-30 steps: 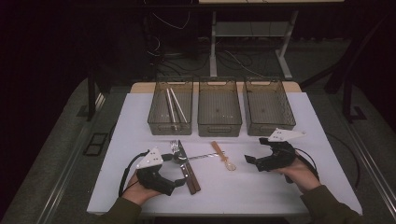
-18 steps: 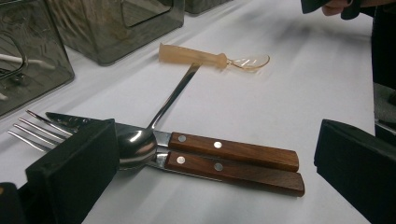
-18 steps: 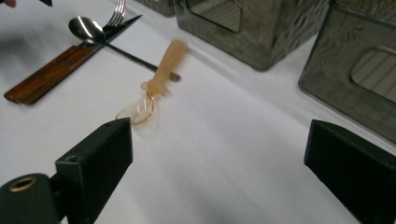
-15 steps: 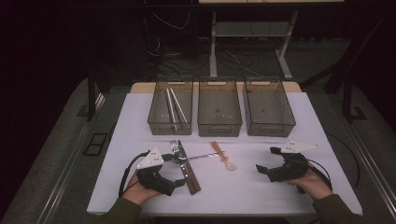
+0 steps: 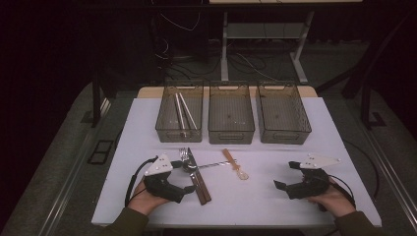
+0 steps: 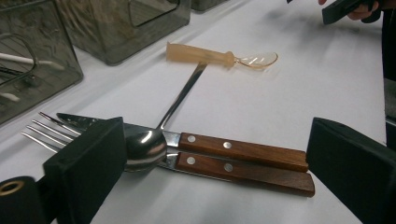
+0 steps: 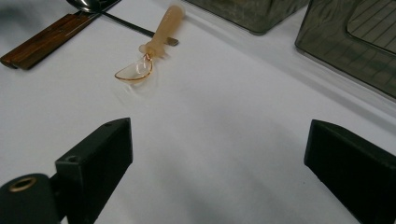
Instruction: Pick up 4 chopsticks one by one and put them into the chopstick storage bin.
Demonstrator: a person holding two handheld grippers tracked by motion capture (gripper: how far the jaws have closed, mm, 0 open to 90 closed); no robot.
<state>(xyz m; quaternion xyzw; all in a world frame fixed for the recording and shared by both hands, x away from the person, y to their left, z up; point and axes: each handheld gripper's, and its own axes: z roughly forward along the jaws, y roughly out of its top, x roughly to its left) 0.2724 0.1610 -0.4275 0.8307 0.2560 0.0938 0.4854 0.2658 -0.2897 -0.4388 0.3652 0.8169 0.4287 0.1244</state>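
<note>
Metal spoon (image 6: 148,147) between open left gripper (image 6: 212,163) jaws.

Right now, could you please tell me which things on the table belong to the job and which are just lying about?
In the job:
- left gripper, jaws wide
- knife
- fork
- metal spoon

Lying about:
- plastic spoon
- right gripper, over bare table
- three bins
- chopsticks

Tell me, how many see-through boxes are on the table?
3, in a row at the table's far side: left box holding two pale sticks, middle box, right box.
</note>
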